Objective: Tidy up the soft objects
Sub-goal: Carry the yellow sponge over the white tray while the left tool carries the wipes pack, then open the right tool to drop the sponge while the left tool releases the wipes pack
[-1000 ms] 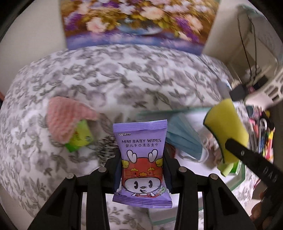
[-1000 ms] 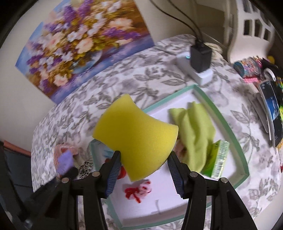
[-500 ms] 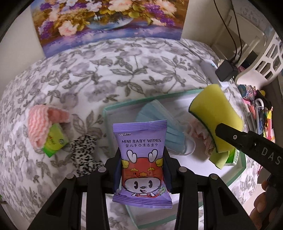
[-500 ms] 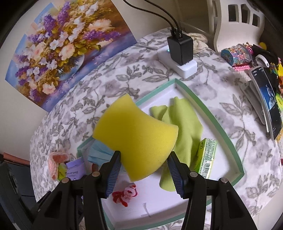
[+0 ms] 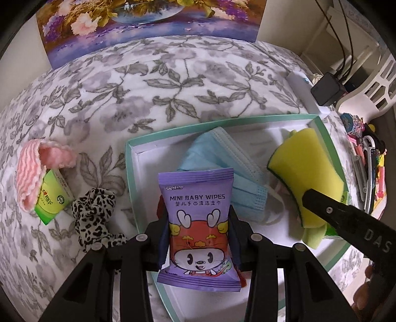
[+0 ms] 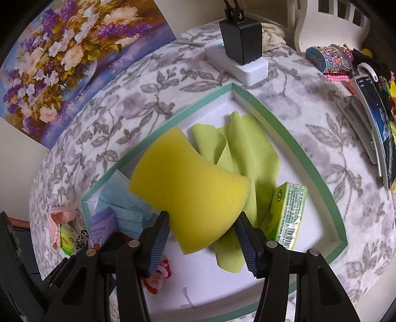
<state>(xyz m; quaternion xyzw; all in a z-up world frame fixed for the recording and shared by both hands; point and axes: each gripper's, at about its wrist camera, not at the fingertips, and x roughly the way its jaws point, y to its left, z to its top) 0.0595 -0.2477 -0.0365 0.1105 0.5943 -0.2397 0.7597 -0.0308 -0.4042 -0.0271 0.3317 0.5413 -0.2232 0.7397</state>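
My left gripper [image 5: 198, 237] is shut on a purple pack of mini baby wipes [image 5: 196, 208], held upright above the near-left part of the green-rimmed white tray [image 5: 127, 158]. Over the tray's middle, my right gripper [image 6: 201, 235] is shut on a yellow sponge [image 6: 188, 183]. Inside the tray lie a blue face mask [image 5: 222, 161], a green cloth [image 6: 247, 148], a green tissue pack [image 6: 287, 213] and a small red plush piece [image 6: 158, 275]. Left of the tray on the flowered cover sit a pink knitted cloth [image 5: 32, 171], a second green tissue pack [image 5: 52, 198] and a leopard scrunchie [image 5: 91, 213].
A flower painting [image 5: 148, 22] leans against the back wall. A white power strip with a black charger [image 6: 241, 47] lies just behind the tray. At the right edge are a white basket [image 5: 371, 81], a phone [image 6: 376, 138] and several small colourful items.
Both grippers have come down closer to the tray, which now looks larger in both views. The wipes pack and the sponge stay held as before.
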